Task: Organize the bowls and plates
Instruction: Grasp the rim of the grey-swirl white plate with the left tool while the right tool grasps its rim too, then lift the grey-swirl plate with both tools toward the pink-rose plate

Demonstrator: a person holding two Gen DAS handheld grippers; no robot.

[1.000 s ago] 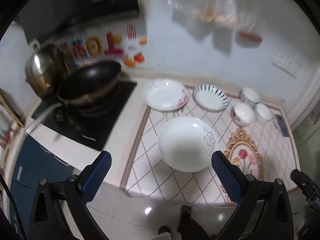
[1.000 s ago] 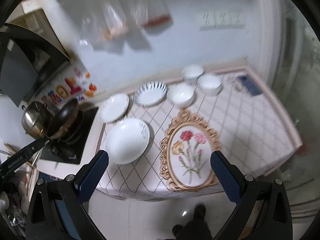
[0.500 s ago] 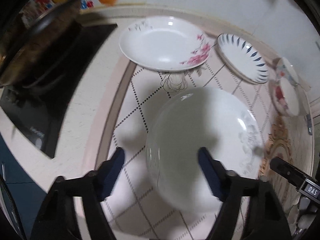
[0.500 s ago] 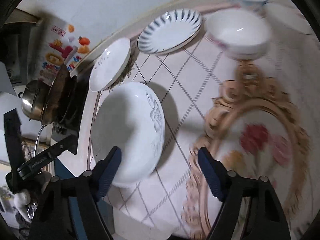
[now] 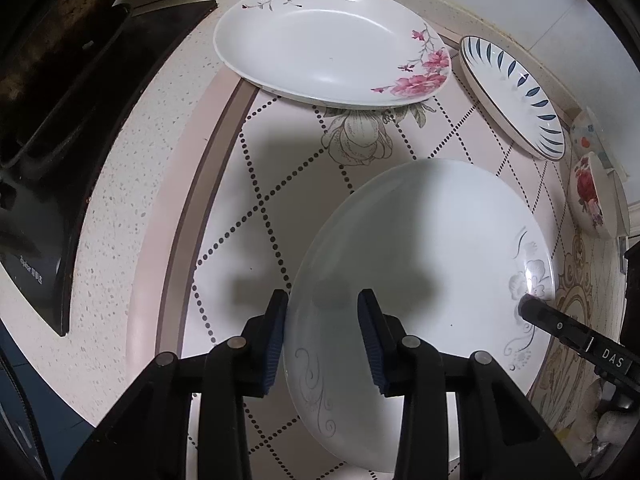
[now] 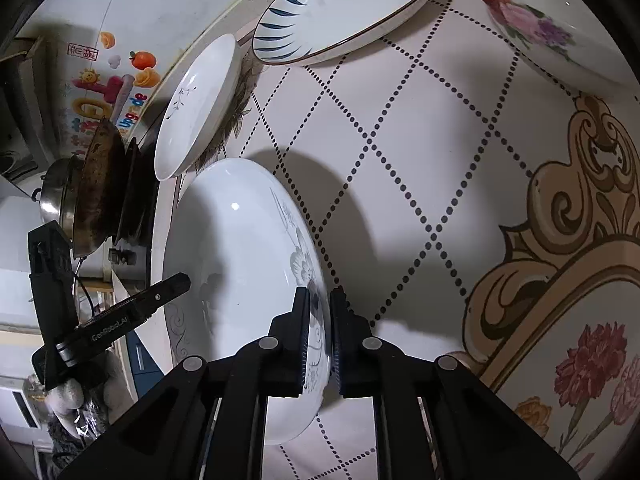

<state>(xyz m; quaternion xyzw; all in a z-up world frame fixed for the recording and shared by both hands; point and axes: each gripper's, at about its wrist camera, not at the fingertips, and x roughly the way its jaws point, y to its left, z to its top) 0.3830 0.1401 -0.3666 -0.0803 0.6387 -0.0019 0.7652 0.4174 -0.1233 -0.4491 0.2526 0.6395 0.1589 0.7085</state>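
A large white plate with a grey flower (image 5: 432, 248) lies on the patterned mat, near side. My left gripper (image 5: 323, 334) straddles its left rim, jaws part closed with a gap. My right gripper (image 6: 319, 336) is shut on the plate's (image 6: 236, 264) right rim. Behind are a white plate with pink flowers (image 5: 324, 40), also in the right wrist view (image 6: 196, 108), and a blue-striped plate (image 5: 512, 92) (image 6: 340, 8). Floral bowls (image 5: 592, 196) (image 6: 548, 36) stand at the right.
A black stove (image 5: 80, 120) with a dark wok (image 6: 96, 188) and a steel pot (image 6: 56, 192) is on the left. A gold-framed flower picture (image 6: 580, 320) is printed on the mat at the right. The wall runs behind the plates.
Both grippers came down to the big white plate. The right one closed on its right rim; the left one narrowed around its left rim.
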